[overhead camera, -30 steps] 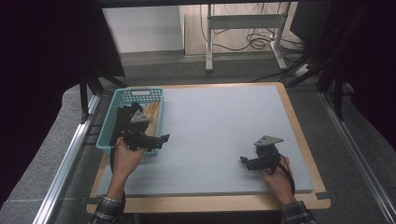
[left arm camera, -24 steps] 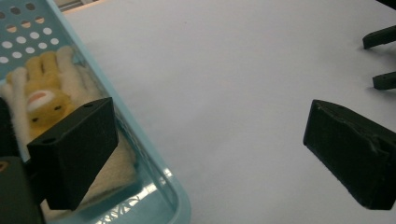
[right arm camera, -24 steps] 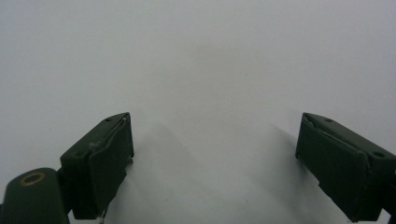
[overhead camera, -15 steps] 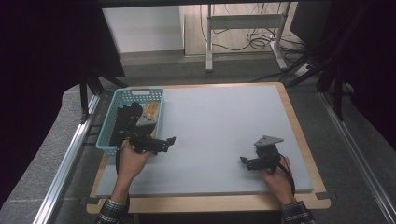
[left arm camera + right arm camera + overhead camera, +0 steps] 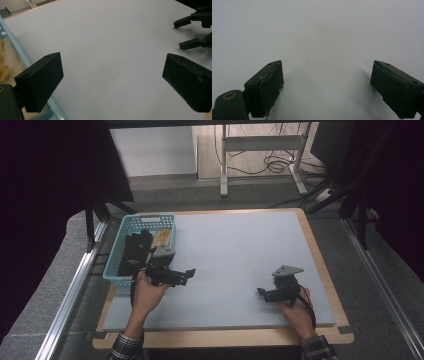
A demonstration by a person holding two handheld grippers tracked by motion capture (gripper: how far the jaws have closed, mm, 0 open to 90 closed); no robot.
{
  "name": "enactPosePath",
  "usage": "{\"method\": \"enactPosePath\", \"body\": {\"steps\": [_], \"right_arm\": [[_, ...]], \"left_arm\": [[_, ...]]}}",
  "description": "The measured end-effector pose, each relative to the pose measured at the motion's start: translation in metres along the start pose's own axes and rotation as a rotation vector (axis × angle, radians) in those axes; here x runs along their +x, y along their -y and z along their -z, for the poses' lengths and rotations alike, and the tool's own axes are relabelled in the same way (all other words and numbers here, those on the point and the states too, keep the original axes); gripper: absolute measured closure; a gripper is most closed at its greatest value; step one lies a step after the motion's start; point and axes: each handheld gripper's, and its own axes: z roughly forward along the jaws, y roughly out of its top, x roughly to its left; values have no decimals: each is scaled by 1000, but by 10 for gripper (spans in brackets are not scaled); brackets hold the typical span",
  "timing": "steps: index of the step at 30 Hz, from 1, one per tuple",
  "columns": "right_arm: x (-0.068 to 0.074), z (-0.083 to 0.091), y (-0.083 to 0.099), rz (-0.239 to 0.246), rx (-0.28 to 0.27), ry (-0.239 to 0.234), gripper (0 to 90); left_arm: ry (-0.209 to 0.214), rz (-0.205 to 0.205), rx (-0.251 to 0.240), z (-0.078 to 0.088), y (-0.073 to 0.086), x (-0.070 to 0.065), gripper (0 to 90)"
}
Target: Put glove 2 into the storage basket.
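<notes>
basket point(image 5: 131, 272): teal plastic mesh, dark and tan items inside.

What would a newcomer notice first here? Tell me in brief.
First the turquoise basket at the table's left edge, with dark and tan things inside, too small to name. Next the left gripper, jaws wide apart, just right of the basket over the pale grey mat. The right gripper, also open, sits near the mat's front right, pointing toward the left one.
</notes>
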Motion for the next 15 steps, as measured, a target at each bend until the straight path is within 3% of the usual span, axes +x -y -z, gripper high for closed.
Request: {"method": "enactPosePath", "body": {"steps": [15], "right_arm": [[0, 0, 0, -1, 0, 0, 107]], "left_arm": [[43, -17, -12, -13, -4, -15, 32]]}}
